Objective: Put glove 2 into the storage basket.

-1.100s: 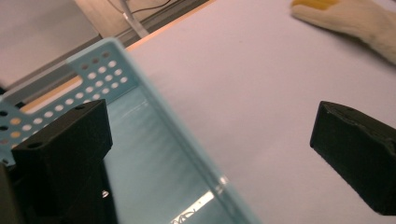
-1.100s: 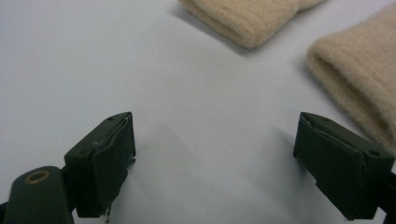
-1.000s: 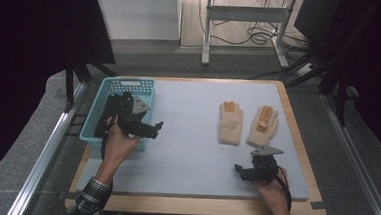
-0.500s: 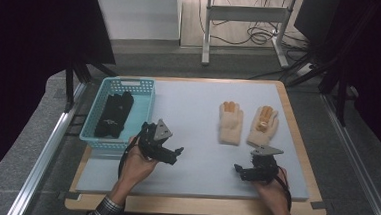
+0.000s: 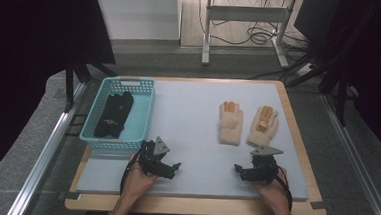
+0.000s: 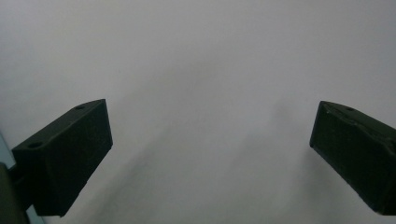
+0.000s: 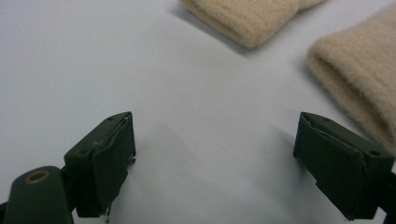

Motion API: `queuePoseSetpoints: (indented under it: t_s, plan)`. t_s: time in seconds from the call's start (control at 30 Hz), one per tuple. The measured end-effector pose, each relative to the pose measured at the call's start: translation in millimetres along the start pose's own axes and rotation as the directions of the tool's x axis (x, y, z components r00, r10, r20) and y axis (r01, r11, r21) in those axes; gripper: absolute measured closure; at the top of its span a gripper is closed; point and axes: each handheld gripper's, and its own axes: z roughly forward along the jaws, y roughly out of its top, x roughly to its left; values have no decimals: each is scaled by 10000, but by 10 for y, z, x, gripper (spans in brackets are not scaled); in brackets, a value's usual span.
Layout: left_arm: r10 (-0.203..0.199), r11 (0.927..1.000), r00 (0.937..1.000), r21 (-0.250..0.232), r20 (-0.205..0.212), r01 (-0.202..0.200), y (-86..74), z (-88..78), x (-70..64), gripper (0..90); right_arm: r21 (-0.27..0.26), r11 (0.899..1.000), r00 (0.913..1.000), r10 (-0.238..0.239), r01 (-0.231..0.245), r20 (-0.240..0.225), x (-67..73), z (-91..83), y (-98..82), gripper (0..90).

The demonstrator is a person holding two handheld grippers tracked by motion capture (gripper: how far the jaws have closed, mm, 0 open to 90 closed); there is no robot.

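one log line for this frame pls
left gripper: open, empty | right gripper: open, empty | black gloves: in basket | beige gloves: on mat

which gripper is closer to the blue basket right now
Left. The left gripper sits on the mat just past the near right corner of the blue basket. The right gripper is far across the mat, below the beige gloves.
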Motion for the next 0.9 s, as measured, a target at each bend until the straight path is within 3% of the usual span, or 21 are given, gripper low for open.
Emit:
queuePoseSetpoints:
  t_s: [0.1, 0.27, 0.47, 0.9]
  plan:
    - [-70, 9996, 9997, 261, -220, 76, -62, 30, 1, 0, 2, 10000, 10000, -7, 7, 7, 1, 0, 0, 123]
    - [-402, 9987, 9990, 295, -191, 408, -73, 31, 25, 1, 9, 10000, 10000, 13, -13, 8, 2, 0, 0, 122]
    - [-1090, 9929, 9931, 526, 422, 1067, -78, 61, 105, 6, -10, 10000, 10000, 28, -28, -6, 1, 0, 0, 122]
    - [-1034, 9936, 9938, 490, 413, 1013, -79, 59, 102, 10, -68, 9999, 9999, 97, -98, -86, -11, -10, 7, 159]
